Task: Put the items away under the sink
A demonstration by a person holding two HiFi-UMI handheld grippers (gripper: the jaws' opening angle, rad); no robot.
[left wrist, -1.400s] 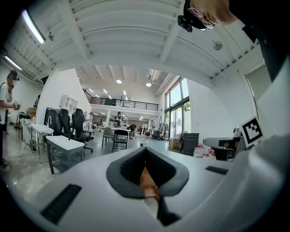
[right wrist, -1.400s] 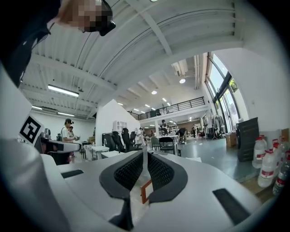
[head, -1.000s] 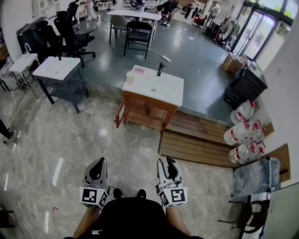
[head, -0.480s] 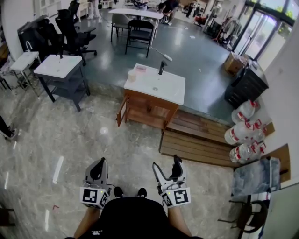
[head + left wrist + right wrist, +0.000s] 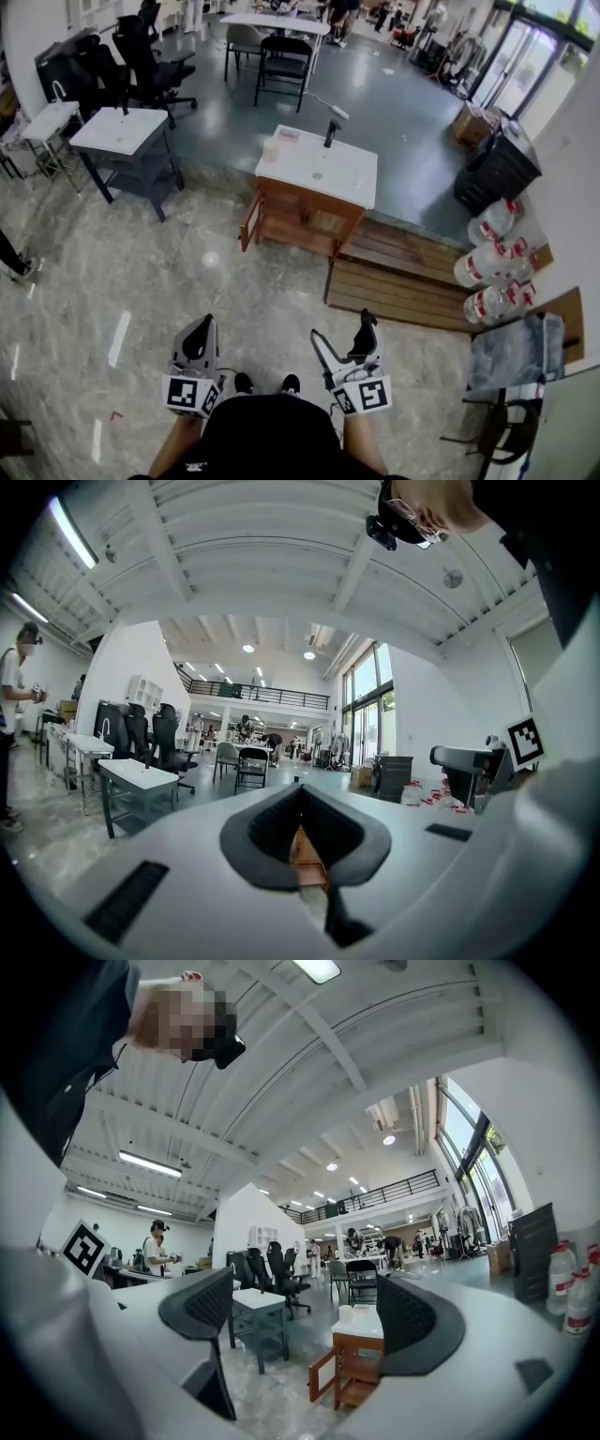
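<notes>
A wooden sink cabinet (image 5: 305, 217) with a white top stands ahead on the marble floor, well beyond both grippers. Its left door (image 5: 249, 223) hangs open. On the top are a black faucet (image 5: 330, 133), a white cup (image 5: 272, 150) and a small pink item (image 5: 288, 135). My left gripper (image 5: 201, 325) is low near my body, shut and empty. My right gripper (image 5: 343, 330) is beside it, open and empty. The right gripper view frames the cabinet (image 5: 361, 1363) and cup (image 5: 345, 1314) between the open pads (image 5: 202, 1307). In the left gripper view, the cabinet (image 5: 305, 855) shows only through the slit of the closed jaws.
A grey table with a white top (image 5: 122, 141) and office chairs (image 5: 141, 56) stand to the left. A low wooden platform (image 5: 403, 272) lies right of the cabinet, with large water bottles (image 5: 487, 253) and a black unit (image 5: 497, 173) beyond. A person (image 5: 155, 1246) stands far left.
My right gripper has gone from shut to open. Both grippers and the view have shifted slightly toward the sink cabinet. The left gripper stays shut.
</notes>
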